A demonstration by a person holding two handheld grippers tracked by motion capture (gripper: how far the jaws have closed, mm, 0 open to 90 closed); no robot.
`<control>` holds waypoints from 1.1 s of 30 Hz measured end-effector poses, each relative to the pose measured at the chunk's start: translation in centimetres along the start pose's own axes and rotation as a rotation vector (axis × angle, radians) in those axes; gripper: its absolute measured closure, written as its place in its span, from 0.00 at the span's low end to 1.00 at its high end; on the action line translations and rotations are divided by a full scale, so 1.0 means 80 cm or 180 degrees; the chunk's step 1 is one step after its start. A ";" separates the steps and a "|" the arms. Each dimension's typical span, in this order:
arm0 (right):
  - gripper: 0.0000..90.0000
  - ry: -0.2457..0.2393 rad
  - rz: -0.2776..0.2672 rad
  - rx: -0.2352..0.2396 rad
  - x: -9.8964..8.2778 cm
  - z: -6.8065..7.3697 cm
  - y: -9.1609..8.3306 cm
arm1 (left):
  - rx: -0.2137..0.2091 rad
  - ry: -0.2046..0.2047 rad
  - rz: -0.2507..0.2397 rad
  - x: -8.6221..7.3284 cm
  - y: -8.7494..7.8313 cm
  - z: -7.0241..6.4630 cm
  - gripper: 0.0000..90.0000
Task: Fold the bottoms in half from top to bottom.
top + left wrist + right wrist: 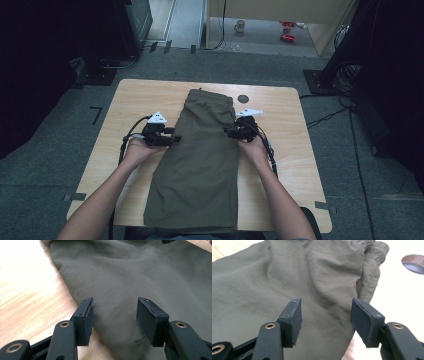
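Observation:
A pair of olive-green trousers [200, 165] lies folded lengthwise on the wooden table [135, 100], its elastic waistband [209, 97] at the far end. My left gripper [176, 138] is at the cloth's left edge, and its jaws stand open over that edge [115, 312] with nothing between them. At the cloth's right edge is my right gripper [226, 131]. It is open too [326, 315], with the fabric [287, 277] under it and the gathered waistband [372, 255] beyond.
A small dark round hole [243, 98] is in the table just right of the waistband, seen also as a dark disc [414, 263]. Bare wood lies on both sides of the trousers. The floor behind holds a mug [240, 26] and red objects [287, 30].

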State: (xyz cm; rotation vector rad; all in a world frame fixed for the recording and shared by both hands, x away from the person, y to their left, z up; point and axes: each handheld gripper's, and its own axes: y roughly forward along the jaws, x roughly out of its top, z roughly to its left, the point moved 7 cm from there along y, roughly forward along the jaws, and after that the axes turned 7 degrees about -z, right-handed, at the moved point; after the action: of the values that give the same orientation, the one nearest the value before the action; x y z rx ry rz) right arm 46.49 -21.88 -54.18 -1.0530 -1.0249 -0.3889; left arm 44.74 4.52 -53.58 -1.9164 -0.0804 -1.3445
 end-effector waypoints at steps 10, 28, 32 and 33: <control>0.41 0.0018 -0.0060 -0.0117 0.011 -0.014 0.012 | 0.0013 -0.0116 0.0022 0.019 0.028 0.024 0.52; 0.37 0.0204 -0.0040 -0.0167 0.045 -0.039 0.046 | 0.0116 -0.0138 -0.0068 0.063 0.070 0.060 0.52; 0.40 0.0184 -0.0015 -0.0225 0.046 -0.044 0.058 | 0.0141 -0.0111 -0.0017 0.061 0.075 0.060 0.53; 0.40 0.0175 -0.0041 -0.0245 0.046 -0.045 0.060 | 0.0152 -0.0078 0.0037 0.061 0.078 0.060 0.52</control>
State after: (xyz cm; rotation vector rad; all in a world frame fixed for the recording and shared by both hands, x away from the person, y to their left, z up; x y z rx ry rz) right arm 53.50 -21.96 -54.04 -1.0992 -0.9745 -0.4685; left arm 53.46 1.40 -53.65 -1.8908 -0.1123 -1.3003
